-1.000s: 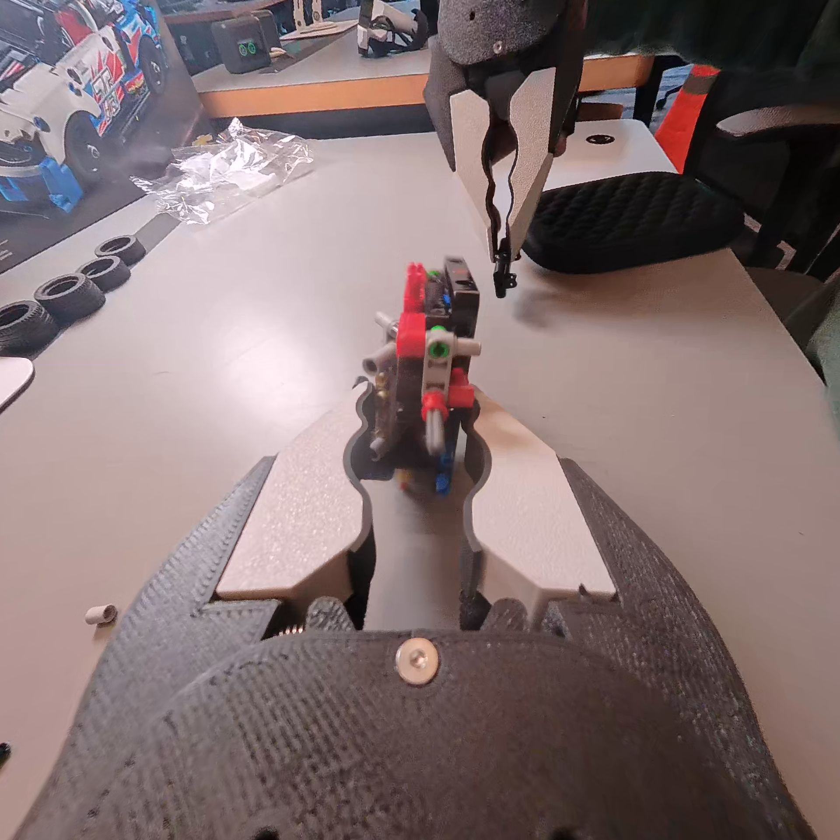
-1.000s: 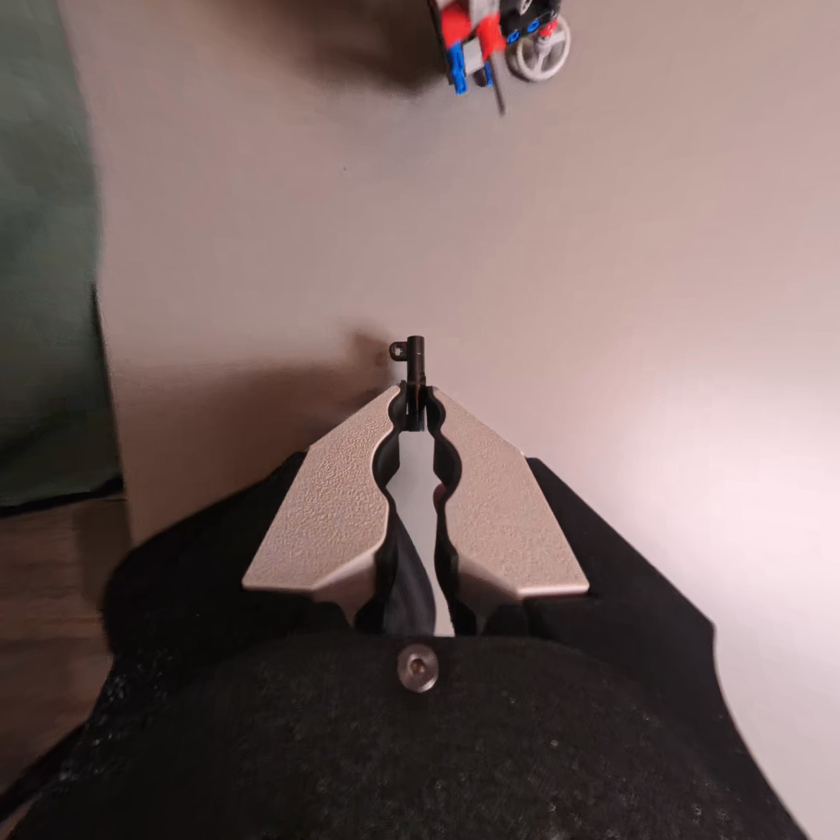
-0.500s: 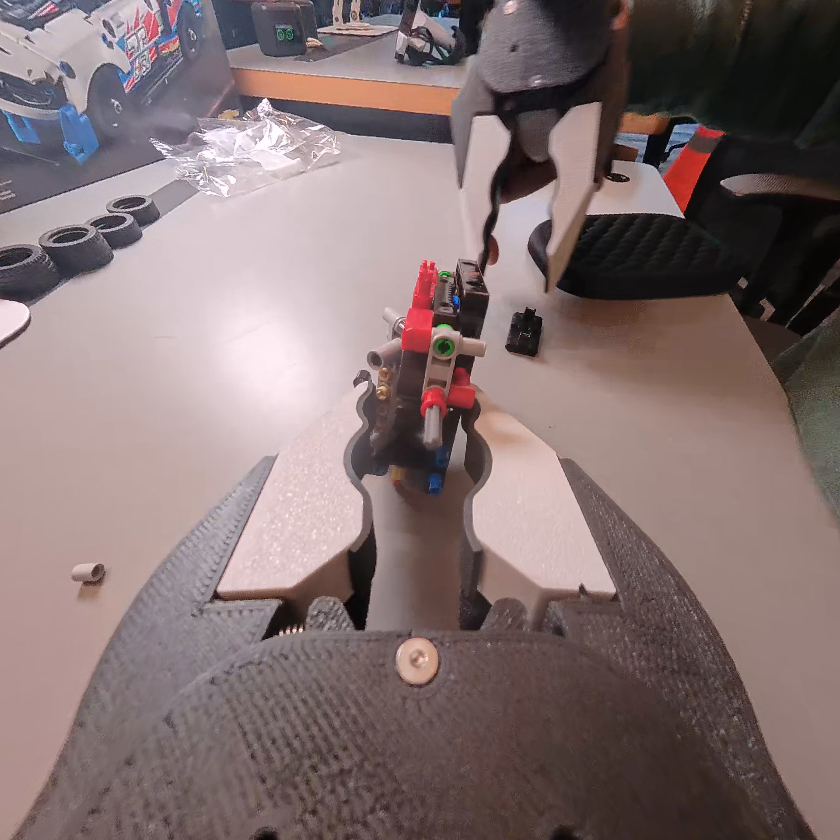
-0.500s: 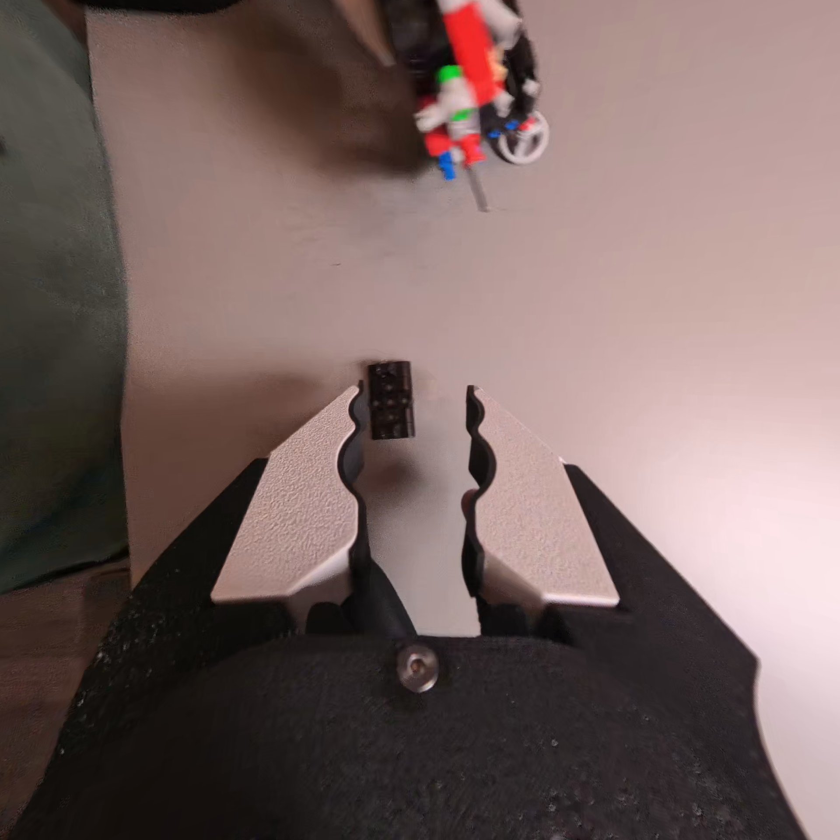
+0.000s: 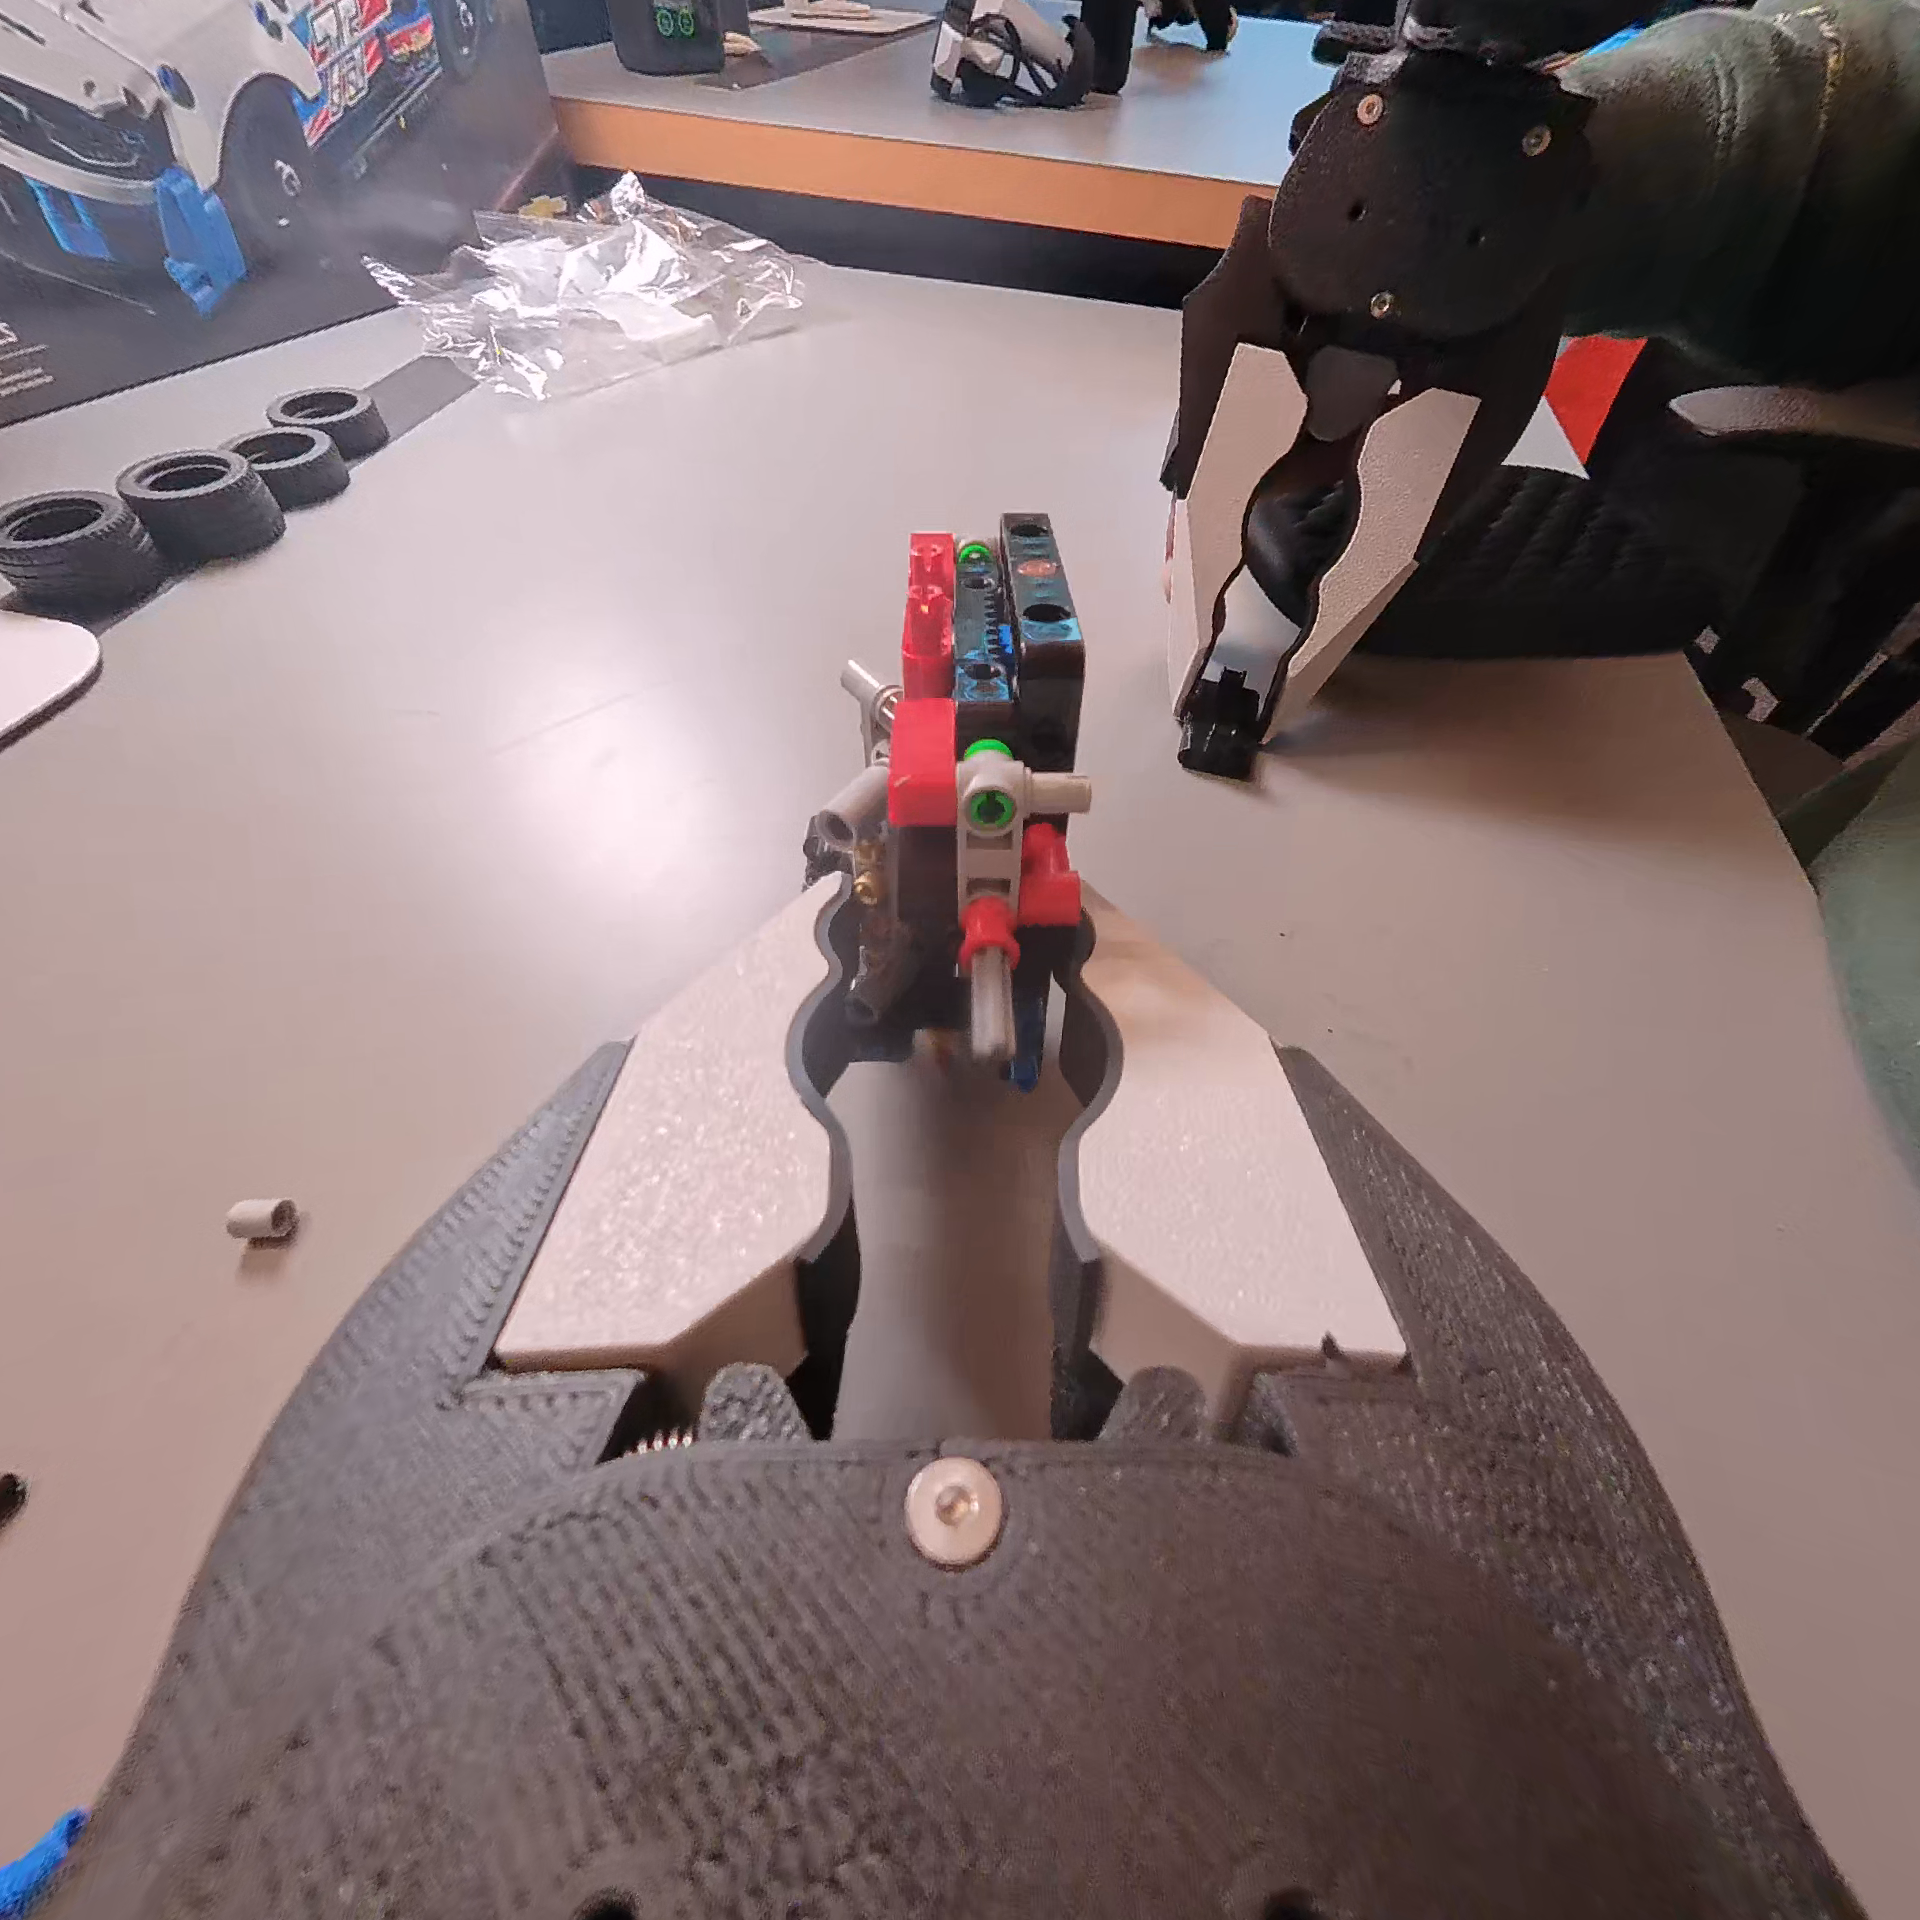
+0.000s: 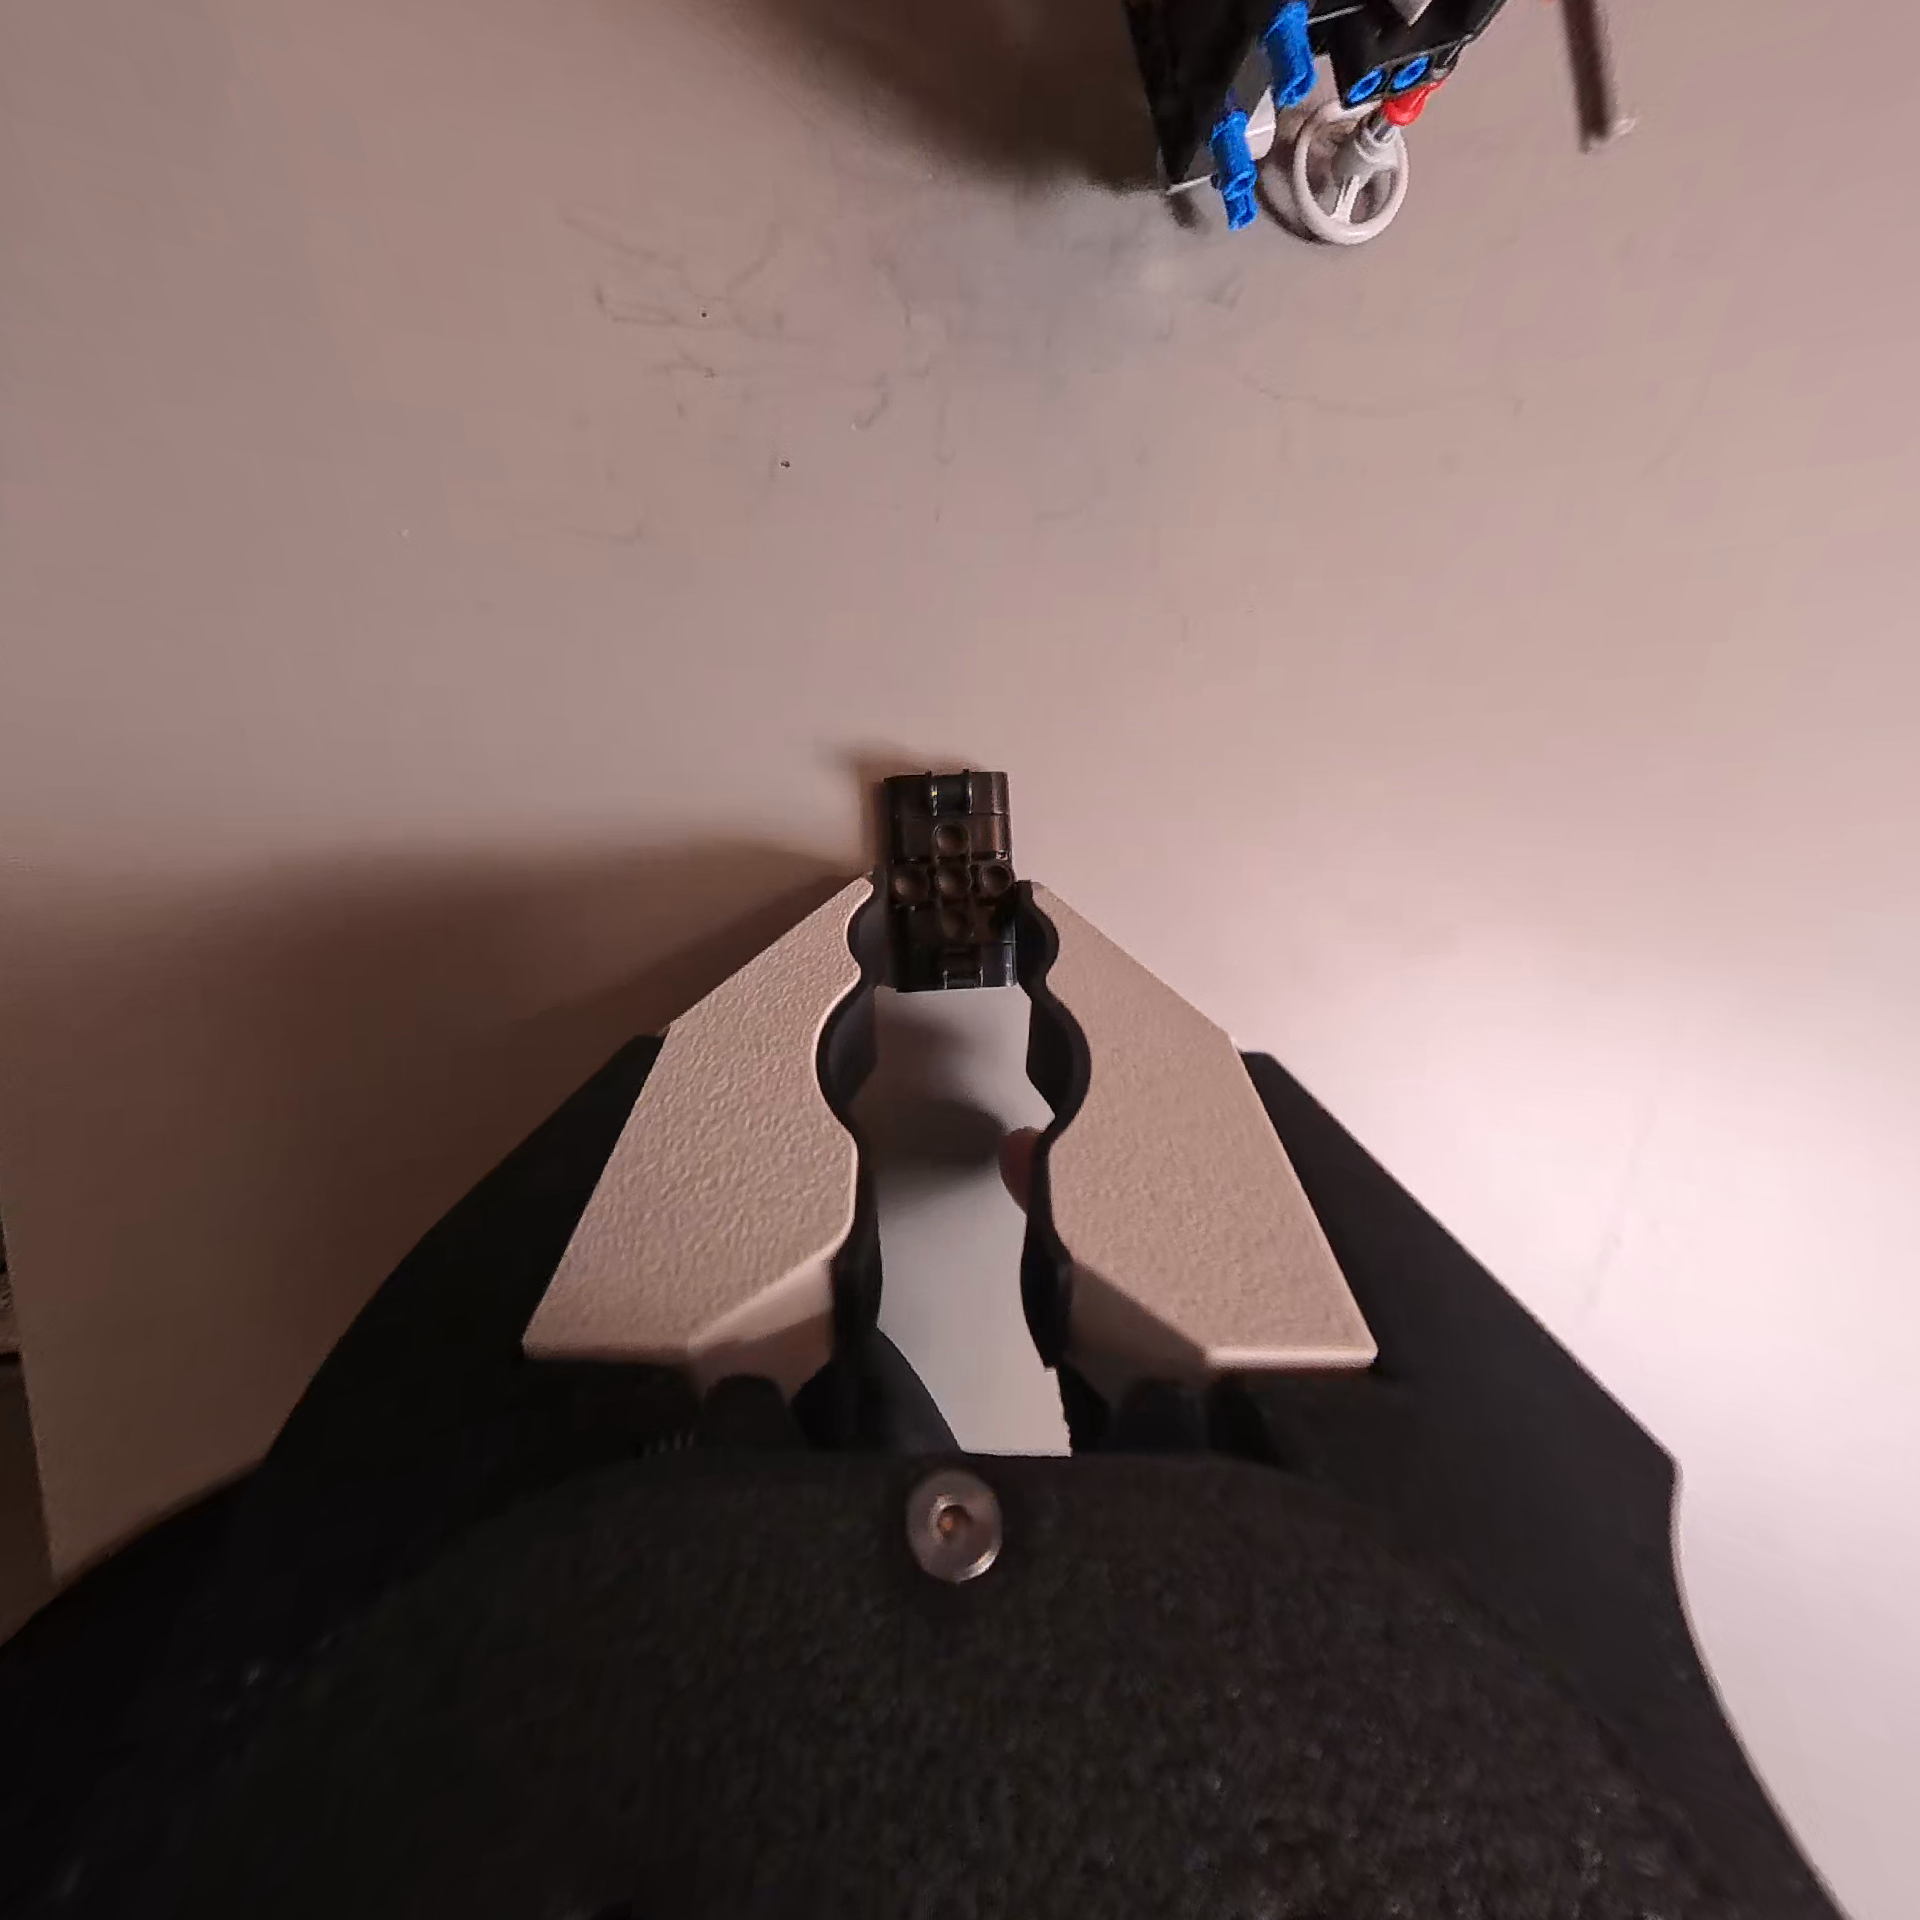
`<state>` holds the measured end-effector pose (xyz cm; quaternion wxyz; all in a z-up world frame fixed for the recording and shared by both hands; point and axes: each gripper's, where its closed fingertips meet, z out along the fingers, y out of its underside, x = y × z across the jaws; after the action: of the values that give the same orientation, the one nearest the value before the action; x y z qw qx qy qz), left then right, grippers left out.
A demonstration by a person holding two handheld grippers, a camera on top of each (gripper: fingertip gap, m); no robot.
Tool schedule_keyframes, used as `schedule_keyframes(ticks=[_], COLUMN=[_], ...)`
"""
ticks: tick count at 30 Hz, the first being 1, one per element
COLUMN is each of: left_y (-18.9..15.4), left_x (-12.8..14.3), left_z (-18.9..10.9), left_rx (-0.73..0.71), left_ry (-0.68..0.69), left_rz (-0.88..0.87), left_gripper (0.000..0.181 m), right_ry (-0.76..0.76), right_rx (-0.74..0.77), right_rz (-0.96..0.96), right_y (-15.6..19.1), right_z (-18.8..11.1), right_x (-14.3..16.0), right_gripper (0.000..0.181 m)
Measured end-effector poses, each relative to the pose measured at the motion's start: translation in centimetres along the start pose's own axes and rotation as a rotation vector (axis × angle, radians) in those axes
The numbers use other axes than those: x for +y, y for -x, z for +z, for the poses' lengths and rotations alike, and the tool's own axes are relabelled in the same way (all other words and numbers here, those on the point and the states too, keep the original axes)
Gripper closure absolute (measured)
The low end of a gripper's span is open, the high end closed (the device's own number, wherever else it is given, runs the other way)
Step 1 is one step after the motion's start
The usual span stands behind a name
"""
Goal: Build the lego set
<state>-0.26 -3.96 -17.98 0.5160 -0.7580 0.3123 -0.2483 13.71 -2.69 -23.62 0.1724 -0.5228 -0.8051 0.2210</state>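
Observation:
My left gripper [image 5: 951,935] is shut on the lego assembly [image 5: 977,748], a black, red and grey technic build, and holds it upright over the grey table [image 5: 520,779]. The assembly's underside, with blue pins and a grey wheel, shows at the top of the right wrist view [image 6: 1299,114]. My right gripper [image 6: 951,914] points down at the table and is shut on a small black technic block [image 6: 948,878] that rests on the surface. In the left wrist view the right gripper [image 5: 1236,675] and the block [image 5: 1216,727] are just right of the assembly.
Three black tyres [image 5: 197,499] line the left side. A clear plastic bag [image 5: 592,281] and the set's box [image 5: 156,156] lie behind them. A small grey pin [image 5: 262,1218] sits near left. A black chair [image 5: 1558,561] stands past the table's right edge. Some 15 cm of space lies between my two pairs of fingers. The small grey pin [image 5: 262,1218] lies some 12 cm from my left tips, 25 cm from my right tips.
The right gripper let go of the black block, which dropped flat on the table, then came down and shut on it across its width. The left gripper kept hold of the assembly.

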Motion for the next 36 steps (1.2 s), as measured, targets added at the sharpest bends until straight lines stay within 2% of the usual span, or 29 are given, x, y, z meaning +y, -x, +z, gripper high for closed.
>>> schedule_keyframes(ticks=[6,8,11,14,17,21,28,32,36], left_y=[-0.2,-0.3,-0.3,-0.6,-1.0,-1.7,-1.8,-1.5,-1.3], left_x=[-0.9,-1.0,-1.0,-0.9,-0.9,-1.0,-0.7,-0.7,-0.7], left_z=[-0.1,0.2,0.4,0.1,0.0,0.2,-0.4,-0.7,-0.9], left_rx=[-0.005,-0.014,-0.023,0.004,0.044,0.097,0.131,0.147,0.156], left_ry=[-0.041,-0.037,-0.010,-0.032,-0.052,-0.066,-0.072,-0.077,-0.081], left_rz=[-0.007,0.001,0.041,0.031,0.028,0.029,0.020,-0.003,-0.018], left_gripper=[0.137,0.146,0.147,0.147,0.147,0.147,0.147,0.147,0.147], right_ry=[0.011,0.018,-0.003,-0.128,-0.286,-0.321,-0.238,-0.218,-0.223], right_rx=[-0.014,-0.012,-0.005,0.015,0.040,0.050,-0.110,-0.128,-0.145], right_rz=[0.003,-0.005,-0.022,-0.042,-0.077,-0.171,-0.204,-0.200,-0.175], right_y=[-0.1,-0.1,-0.4,-1.4,-2.7,-4.1,-3.8,-3.7,-4.0], right_z=[0.3,0.5,0.7,-0.7,-4.1,-6.7,-3.9,-2.6,-2.5], right_x=[-0.4,-0.8,-1.7,-4.4,-8.5,-13.4,-15.2,-15.0,-15.1], right_gripper=[0.159,0.159,0.159,0.159,0.160,0.159,0.159,0.159,0.159])
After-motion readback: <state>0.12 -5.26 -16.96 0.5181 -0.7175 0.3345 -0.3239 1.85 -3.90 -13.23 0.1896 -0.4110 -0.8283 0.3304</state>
